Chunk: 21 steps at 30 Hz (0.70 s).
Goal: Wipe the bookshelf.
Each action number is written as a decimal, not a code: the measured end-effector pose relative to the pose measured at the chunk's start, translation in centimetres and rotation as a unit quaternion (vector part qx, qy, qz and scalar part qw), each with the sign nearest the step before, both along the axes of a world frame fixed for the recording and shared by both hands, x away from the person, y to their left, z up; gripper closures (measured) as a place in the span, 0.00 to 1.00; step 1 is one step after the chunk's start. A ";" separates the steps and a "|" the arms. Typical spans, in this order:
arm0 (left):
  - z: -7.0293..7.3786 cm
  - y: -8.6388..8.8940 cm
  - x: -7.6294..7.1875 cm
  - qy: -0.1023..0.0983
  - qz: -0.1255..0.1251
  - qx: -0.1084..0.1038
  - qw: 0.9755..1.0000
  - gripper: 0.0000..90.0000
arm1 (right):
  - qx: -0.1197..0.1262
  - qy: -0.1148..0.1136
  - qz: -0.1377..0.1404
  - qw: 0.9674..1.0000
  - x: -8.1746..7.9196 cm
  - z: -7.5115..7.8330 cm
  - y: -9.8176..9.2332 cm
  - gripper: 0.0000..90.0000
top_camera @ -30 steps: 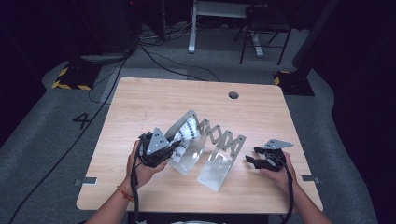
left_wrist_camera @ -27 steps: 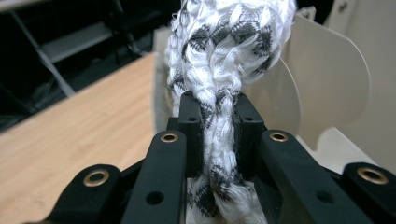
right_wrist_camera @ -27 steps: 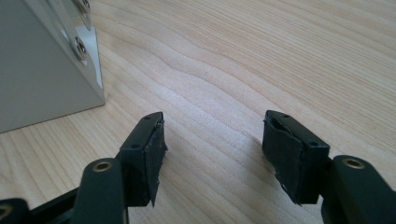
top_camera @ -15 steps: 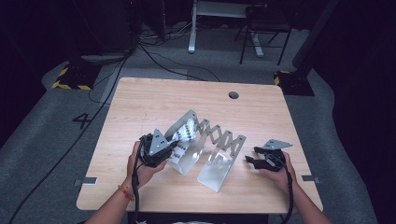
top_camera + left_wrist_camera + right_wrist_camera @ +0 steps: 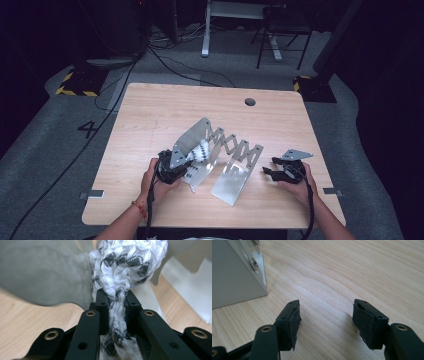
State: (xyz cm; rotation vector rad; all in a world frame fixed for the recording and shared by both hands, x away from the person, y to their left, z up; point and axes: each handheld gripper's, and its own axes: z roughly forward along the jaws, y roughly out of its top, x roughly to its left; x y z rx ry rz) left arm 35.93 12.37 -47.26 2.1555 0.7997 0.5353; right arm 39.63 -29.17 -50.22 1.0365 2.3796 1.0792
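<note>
A white knitted cloth with black flecks (image 5: pixel 125 267) is pinched between the jaws of my left gripper (image 5: pixel 116 305), which is shut on it. In the high view that cloth (image 5: pixel 200 150) sits at the left end plate of a folding metal rack (image 5: pixel 235 150), with the left gripper (image 5: pixel 172 170) just beside it, low over the table. My right gripper (image 5: pixel 272 172) rests near the rack's right plate, open with nothing between its jaws. In the right gripper view its jaws (image 5: pixel 325 315) stand wide over bare wood, the rack's grey plate (image 5: pixel 234 280) at the upper left.
The wooden table (image 5: pixel 150 115) has a round cable hole (image 5: pixel 250 102) near its far edge. Cables run over the grey floor (image 5: pixel 60 150) behind and left of the table. A desk frame and a chair stand farther back.
My left gripper with the cloth has sunk toward the table beside the rack's left plate. The right gripper has kept still.
</note>
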 end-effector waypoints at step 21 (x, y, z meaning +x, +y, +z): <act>1.2 -2.7 -0.6 -0.018 -0.060 -0.021 0.998 0.86 | 0.001 0.001 0.000 1.000 0.0 0.0 0.0 0.44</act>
